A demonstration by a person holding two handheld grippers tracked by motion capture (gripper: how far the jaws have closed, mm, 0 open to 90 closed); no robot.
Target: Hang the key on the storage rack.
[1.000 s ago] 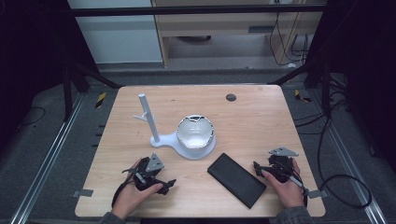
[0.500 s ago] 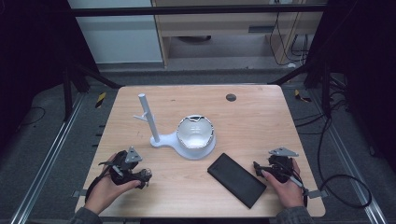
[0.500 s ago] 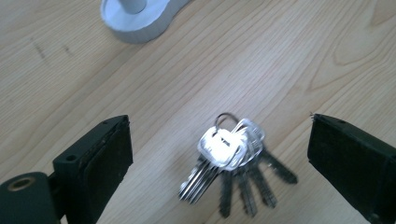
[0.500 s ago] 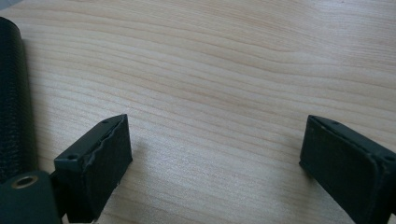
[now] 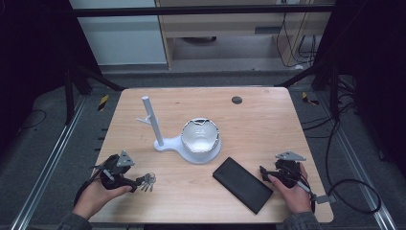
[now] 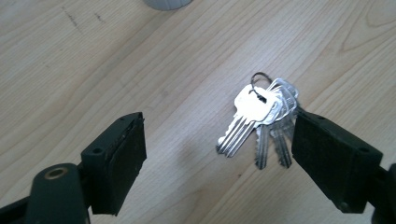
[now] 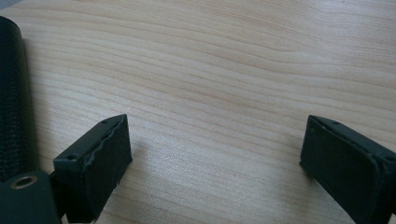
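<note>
A bunch of silver keys on a ring lies flat on the wooden table near its front left. In the left gripper view the keys rest between my open jaws, close to the right one, with nothing pinching them. My left gripper sits just left of the keys, held by a hand. At the front right my right gripper is open over bare wood. A flat black case lies just to its left.
A white stand with a bowl-shaped top and an upright post occupies the table's middle. A small dark disc is set in the far side. Dark floor, metal rails and cables surround the table.
My left gripper has drawn back to the left, and the keys now lie uncovered on the table in front of its jaws. The right gripper has stayed put.
</note>
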